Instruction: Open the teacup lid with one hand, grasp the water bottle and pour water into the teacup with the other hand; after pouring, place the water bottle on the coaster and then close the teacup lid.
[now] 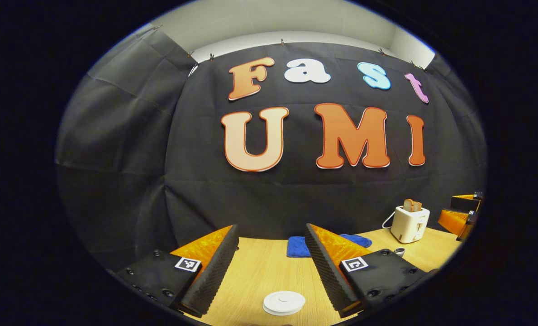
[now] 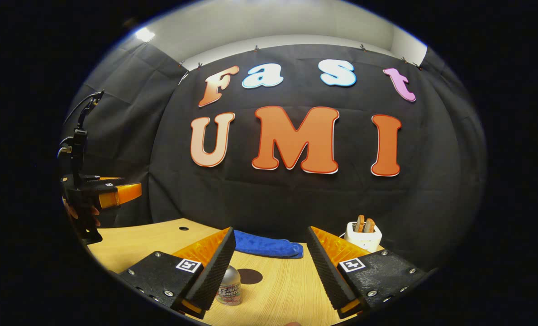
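Both claws gape wide with ribbed fingers, holding nothing. Left claw (image 1: 272, 267) hovers over a round white lid (image 1: 284, 302) on the wooden table (image 1: 259, 271). Right claw (image 2: 271, 271) faces a small domed bottle (image 2: 229, 285) beside a dark round coaster (image 2: 249, 275).

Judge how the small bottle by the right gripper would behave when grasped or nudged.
The bottle stands upright with a rounded, shiny-looking top, so it may be slippery there; a grip on the body seems safer. It looks narrow for its height, so a sideways nudge from the right gripper could tip it, and it would then probably roll.

Black cloth wall (image 1: 128, 149) behind pale wooden table (image 1: 259, 271).
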{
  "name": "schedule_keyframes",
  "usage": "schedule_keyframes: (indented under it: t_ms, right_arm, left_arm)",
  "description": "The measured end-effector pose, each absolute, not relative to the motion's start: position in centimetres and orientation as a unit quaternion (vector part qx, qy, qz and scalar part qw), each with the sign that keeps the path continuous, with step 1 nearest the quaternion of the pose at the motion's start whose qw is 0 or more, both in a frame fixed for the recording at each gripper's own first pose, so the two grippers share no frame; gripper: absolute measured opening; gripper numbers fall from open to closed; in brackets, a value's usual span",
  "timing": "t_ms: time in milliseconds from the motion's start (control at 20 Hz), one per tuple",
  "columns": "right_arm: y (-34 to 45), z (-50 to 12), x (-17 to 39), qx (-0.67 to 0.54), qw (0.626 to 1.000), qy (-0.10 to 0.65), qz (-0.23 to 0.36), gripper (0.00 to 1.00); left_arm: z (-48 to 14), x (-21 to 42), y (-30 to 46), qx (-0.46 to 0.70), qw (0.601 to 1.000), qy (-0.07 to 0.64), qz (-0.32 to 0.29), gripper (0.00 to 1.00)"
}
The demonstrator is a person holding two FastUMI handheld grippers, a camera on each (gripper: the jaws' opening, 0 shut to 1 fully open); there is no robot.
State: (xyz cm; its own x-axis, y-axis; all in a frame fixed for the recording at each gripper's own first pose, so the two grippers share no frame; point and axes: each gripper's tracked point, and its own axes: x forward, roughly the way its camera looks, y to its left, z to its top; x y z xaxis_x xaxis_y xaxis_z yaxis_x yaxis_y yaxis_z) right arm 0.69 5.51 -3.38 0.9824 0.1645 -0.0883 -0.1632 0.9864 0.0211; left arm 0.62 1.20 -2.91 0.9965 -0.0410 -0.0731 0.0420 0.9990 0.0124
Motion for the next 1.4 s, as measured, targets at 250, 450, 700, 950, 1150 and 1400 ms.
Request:
schedule_keyframes:
  t_ms: [250,450,700,950,1150,1400]
  right_arm:
    - [8.7,-5.5,0.1,0.007,0.99,0.063,0.122,0.95]
    - [10.4,-7.9,-0.4,0.006,0.986,0.083,0.145,0.95]
    - [11.6,-11.6,-0.7,-0.004,0.98,0.12,0.159,0.95]
    - [12.6,-14.8,-0.5,-0.013,0.973,0.153,0.172,0.95]
    - [13.0,-16.8,0.0,-0.015,0.969,0.173,0.178,0.95]
    - [13.8,-19.0,0.4,-0.017,0.962,0.198,0.186,0.95]
  left_arm:
    - [-7.3,0.3,2.3,0.016,0.997,0.076,-0.019,0.97]
    - [-11.0,0.2,1.4,0.032,0.994,0.102,-0.036,0.97]
    - [-16.1,0.0,-0.2,0.036,0.986,0.149,-0.065,0.98]
    - [-20.2,0.3,-0.8,0.043,0.977,0.195,-0.075,1.0]
    - [-22.1,0.5,-0.8,0.046,0.972,0.217,-0.078,0.98]
    - [-24.1,1.1,-0.7,0.048,0.967,0.238,-0.079,0.81]
